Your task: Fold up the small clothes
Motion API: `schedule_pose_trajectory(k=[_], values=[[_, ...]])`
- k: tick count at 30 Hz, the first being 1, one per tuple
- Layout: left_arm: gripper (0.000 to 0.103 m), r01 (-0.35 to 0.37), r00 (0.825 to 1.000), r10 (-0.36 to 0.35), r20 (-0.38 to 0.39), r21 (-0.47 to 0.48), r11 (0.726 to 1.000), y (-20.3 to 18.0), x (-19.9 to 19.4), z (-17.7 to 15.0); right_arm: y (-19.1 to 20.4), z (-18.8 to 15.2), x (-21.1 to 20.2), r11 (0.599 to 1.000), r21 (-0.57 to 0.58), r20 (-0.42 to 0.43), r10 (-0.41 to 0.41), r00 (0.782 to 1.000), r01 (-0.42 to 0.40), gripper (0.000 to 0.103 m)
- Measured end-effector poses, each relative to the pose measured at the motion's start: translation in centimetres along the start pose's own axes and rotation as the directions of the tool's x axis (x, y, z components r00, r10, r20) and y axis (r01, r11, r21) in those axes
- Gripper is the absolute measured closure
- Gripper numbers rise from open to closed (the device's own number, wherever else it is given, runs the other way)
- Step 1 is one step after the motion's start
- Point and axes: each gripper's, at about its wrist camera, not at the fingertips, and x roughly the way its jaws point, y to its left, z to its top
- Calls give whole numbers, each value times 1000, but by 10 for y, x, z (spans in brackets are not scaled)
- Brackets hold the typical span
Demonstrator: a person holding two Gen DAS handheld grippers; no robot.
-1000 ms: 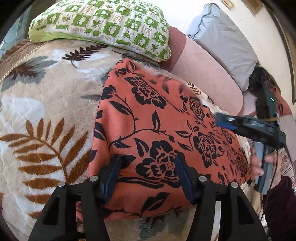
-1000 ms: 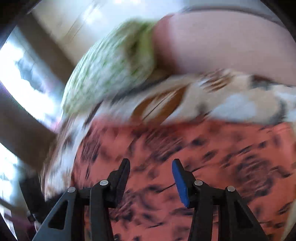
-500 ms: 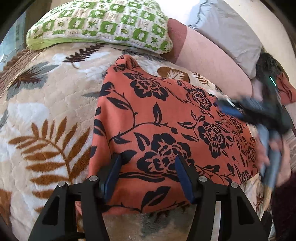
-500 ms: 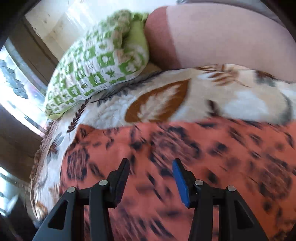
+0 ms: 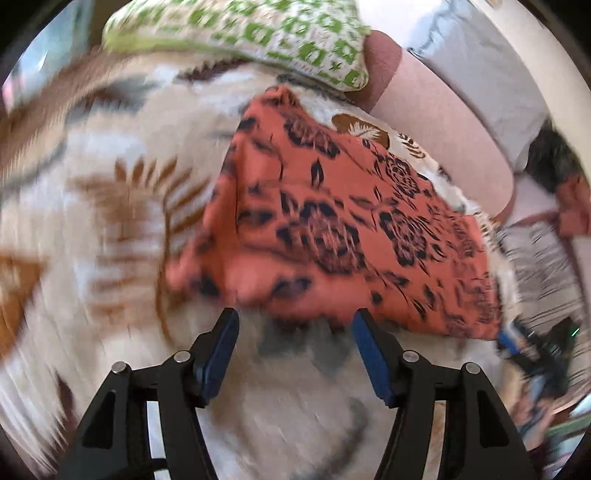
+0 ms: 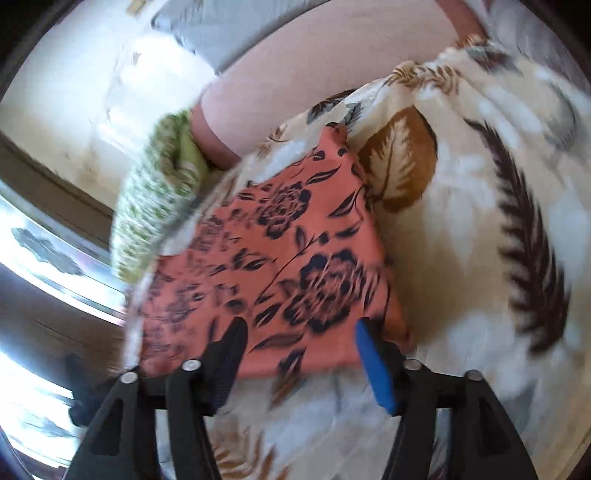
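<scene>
An orange cloth with black flowers lies folded and flat on the leaf-print quilt. My left gripper is open and empty, just short of the cloth's near edge. My right gripper is open and empty, its fingertips over the near edge of the same cloth. The right gripper also shows in the left wrist view at the cloth's right corner. Both views are blurred by motion.
A green and white patterned pillow lies behind the cloth, with a pink bolster and a grey pillow to the right. A window is at the left in the right wrist view.
Both grippers have pulled back off the cloth toward its near edge. The left one was over the cloth and now sits in front of it. The right one has swung round to the cloth's corner.
</scene>
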Motion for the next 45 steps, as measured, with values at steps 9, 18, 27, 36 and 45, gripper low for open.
schedule_pose_trajectory(k=[9, 18, 27, 36, 45], values=[[30, 137, 990, -123, 73, -239, 961, 22, -13, -25, -22, -43, 18, 937, 237, -13, 267, 964, -256, 31], [18, 199, 977, -135, 165, -476, 857, 30, 21, -1, -40, -40, 59, 866, 427, 17, 280, 960, -260, 31], [32, 271, 934, -121, 335, -448, 852, 11, 13, 12, -33, -5, 82, 840, 443, 157, 271, 950, -313, 29], [33, 176, 968, -64, 242, -479, 860, 22, 41, 8, -25, -5, 93, 914, 344, 102, 192, 976, -216, 46], [90, 142, 976, -49, 211, -457, 878, 28, 38, 14, -26, -9, 89, 932, 327, 111, 128, 986, -158, 79]])
